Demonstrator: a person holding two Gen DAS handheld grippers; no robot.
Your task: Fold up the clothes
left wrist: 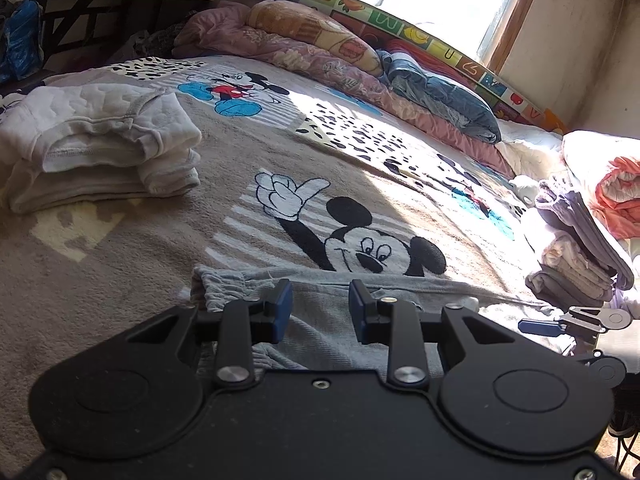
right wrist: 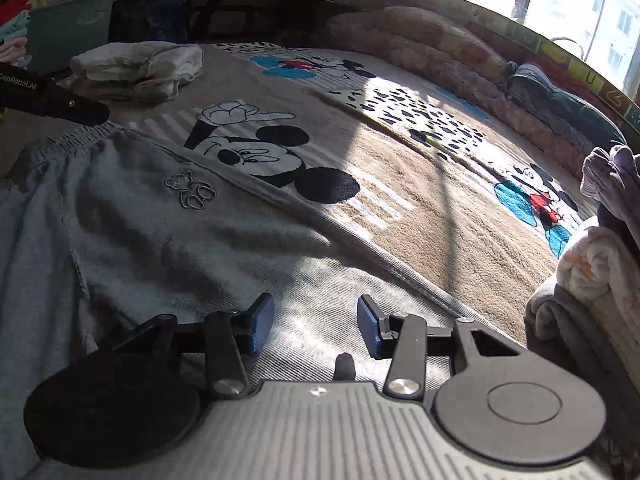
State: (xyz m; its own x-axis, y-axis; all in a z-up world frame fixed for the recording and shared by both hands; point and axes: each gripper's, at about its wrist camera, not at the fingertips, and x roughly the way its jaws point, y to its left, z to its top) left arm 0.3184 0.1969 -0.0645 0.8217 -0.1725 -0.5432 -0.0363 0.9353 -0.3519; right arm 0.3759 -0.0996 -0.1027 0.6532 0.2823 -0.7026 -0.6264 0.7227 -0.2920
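Grey trousers (right wrist: 168,240) lie spread flat on the cartoon blanket (left wrist: 240,216) covering the bed. The left claw (left wrist: 320,310) and right claw (right wrist: 316,326) both hover just above the fabric, jaws apart and empty. A folded white pile (left wrist: 100,140) sits beyond.

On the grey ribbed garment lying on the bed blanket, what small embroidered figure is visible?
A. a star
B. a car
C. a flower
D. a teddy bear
D: in the right wrist view, the grey ribbed garment carries a small outlined teddy bear stitched near its elastic waistband, and it lies flat on the beige cartoon-mouse blanket.
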